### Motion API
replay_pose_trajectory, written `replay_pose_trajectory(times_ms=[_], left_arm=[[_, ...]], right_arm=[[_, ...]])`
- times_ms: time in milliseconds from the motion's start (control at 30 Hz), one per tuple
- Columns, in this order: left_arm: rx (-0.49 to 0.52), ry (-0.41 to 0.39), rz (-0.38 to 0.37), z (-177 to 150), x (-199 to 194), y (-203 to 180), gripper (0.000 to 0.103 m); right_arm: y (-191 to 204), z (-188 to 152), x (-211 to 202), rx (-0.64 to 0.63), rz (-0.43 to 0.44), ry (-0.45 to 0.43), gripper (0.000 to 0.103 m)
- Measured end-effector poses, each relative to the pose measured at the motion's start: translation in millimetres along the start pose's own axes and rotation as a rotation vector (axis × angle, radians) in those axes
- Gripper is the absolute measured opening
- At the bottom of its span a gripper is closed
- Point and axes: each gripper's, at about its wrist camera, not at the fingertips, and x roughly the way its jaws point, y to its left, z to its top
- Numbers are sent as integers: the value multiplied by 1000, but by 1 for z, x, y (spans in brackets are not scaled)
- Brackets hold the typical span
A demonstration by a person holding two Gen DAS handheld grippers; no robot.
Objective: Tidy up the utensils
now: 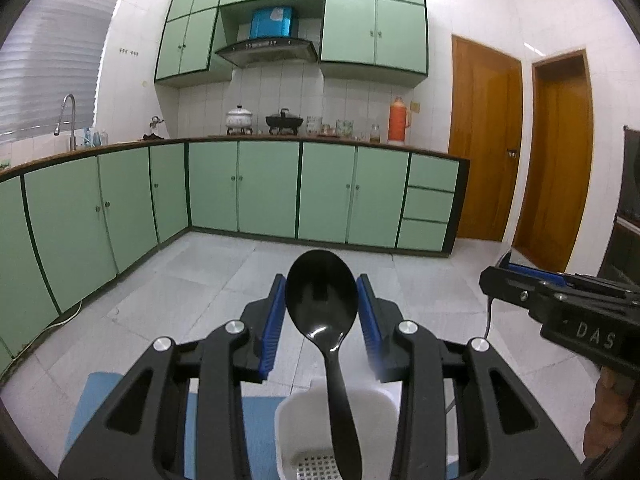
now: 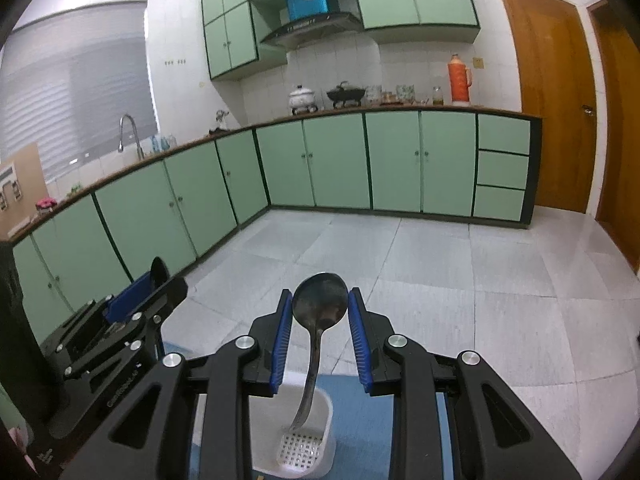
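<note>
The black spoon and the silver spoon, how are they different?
The black spoon is dark plastic with a big bowl; the silver spoon is dull metal with a smaller bowl. The black handle looks thick, the silver one thin and curved. Both stand bowl-up between blue jaws over a white holder.

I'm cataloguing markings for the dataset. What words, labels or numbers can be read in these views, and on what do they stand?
"DAS": raised letters on the body of the right gripper, seen from the left wrist view.
Pale lettering on the arm of the left gripper, right wrist view: too blurred to read.
Label on the blue box above the range hood: too small to read.
Nothing else legible.
</note>
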Motion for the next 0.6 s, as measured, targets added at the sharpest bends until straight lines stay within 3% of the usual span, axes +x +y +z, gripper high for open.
replay_pose_trajectory(times_ms=[200, 267, 433, 600], left_arm=[[0, 41, 11, -17, 0, 11, 35], [-6, 44, 8, -19, -4, 15, 45], [-16, 28, 5, -20, -23, 23, 53], [-16, 2, 18, -25, -62, 28, 71]], right_arm=[[7, -22, 7, -21, 25, 49, 28], [9, -26, 7, -28, 27, 56, 29], [5, -36, -9, -10, 23, 44, 43], [-1, -52, -47, 17, 0, -7, 56]])
